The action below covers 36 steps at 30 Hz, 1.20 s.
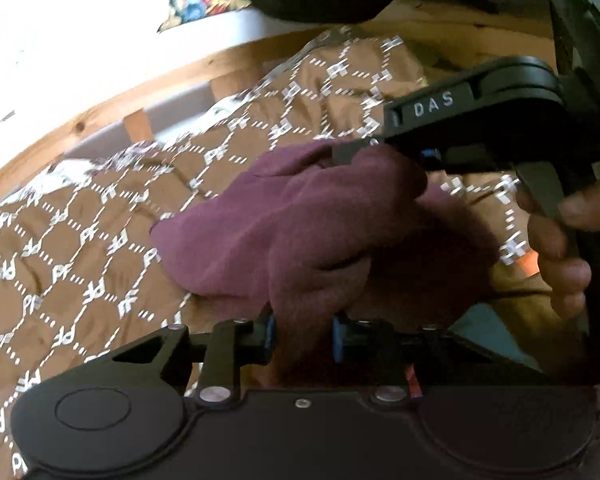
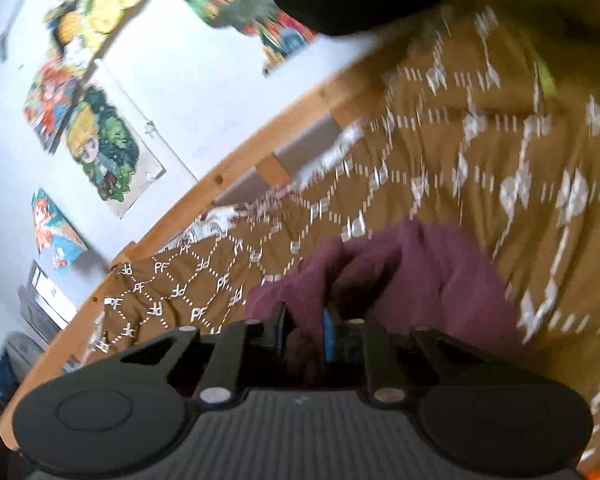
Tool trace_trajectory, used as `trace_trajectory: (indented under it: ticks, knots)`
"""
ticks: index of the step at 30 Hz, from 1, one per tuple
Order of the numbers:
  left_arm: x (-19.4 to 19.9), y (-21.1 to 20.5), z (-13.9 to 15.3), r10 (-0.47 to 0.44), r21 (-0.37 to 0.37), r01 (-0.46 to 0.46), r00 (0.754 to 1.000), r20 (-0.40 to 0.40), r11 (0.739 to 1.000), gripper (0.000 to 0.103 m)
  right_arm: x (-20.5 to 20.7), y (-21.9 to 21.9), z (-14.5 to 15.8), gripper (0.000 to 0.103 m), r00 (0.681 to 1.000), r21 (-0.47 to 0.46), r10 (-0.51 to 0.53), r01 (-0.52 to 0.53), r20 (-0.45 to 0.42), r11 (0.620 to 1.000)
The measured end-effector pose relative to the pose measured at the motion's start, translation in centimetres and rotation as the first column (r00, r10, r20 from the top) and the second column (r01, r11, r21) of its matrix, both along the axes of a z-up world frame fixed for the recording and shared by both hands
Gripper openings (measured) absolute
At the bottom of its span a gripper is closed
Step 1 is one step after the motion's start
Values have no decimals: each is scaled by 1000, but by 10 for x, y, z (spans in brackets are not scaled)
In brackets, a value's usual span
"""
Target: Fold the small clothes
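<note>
While my left gripper (image 1: 304,334) and right gripper (image 2: 304,334) both pinch the maroon cloth (image 1: 300,220) on the bed cover (image 1: 80,240), I should lift evenly, keeping its edge taut.

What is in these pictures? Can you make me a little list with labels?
cloth: maroon, bunched up, lying on the bedspread
bedspread: brown, white PF pattern
left gripper: closed on a fold of the cloth
right gripper: closed on another part of the cloth
bed frame: wood, beside the wall
wall: white, with cartoon posters
fold: not done yet
</note>
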<state>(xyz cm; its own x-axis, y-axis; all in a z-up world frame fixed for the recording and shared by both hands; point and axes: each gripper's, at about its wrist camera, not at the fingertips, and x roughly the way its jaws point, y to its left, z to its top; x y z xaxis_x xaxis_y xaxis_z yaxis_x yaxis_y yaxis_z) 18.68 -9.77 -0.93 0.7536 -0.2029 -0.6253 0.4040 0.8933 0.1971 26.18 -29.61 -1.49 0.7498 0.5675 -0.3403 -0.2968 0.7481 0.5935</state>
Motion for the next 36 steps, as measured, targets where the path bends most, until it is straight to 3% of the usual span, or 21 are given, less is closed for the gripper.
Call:
trace_trajectory:
  ticks: [6, 10, 18, 21, 24, 26, 32, 35, 36]
  knots:
    - [-2, -24, 0, -104, 0, 104, 994, 25, 995, 28, -17, -24, 22, 19, 996, -94, -59, 65, 68, 993]
    - [-5, -31, -4, -121, 23, 120, 992, 26, 993, 29, -24, -37, 18, 14, 995, -125, -95, 98, 28, 987]
    - [-13, -21, -4, -101, -37, 101, 995, 7, 994, 34, -34, -46, 6, 7, 991, -204, -126, 114, -48, 972]
    - [-17, -17, -4, -102, -60, 103, 995, 8, 993, 42, -40, -47, 2, 7, 988, -228, -138, 118, -70, 966]
    - [-21, -7, -2, -106, -135, 104, 994, -7, 985, 59, -44, -49, -3, 7, 985, -244, -146, 119, -93, 963]
    - [-24, 2, 0, -110, -206, 104, 994, -21, 973, 73, -47, -50, -5, 7, 983, -253, -150, 119, -106, 960]
    - [-21, 31, 5, -29, -380, 2, 997, -65, 925, 92, -56, -52, -3, 9, 979, -270, -170, 135, -110, 953]
    - [-12, 43, 7, 51, -432, -88, 994, -96, 898, 98, -59, -52, 4, 22, 977, -281, -190, 156, -99, 947]
    - [-8, 47, 8, 85, -445, -124, 991, -106, 887, 100, -60, -52, 7, 32, 976, -282, -195, 161, -94, 946]
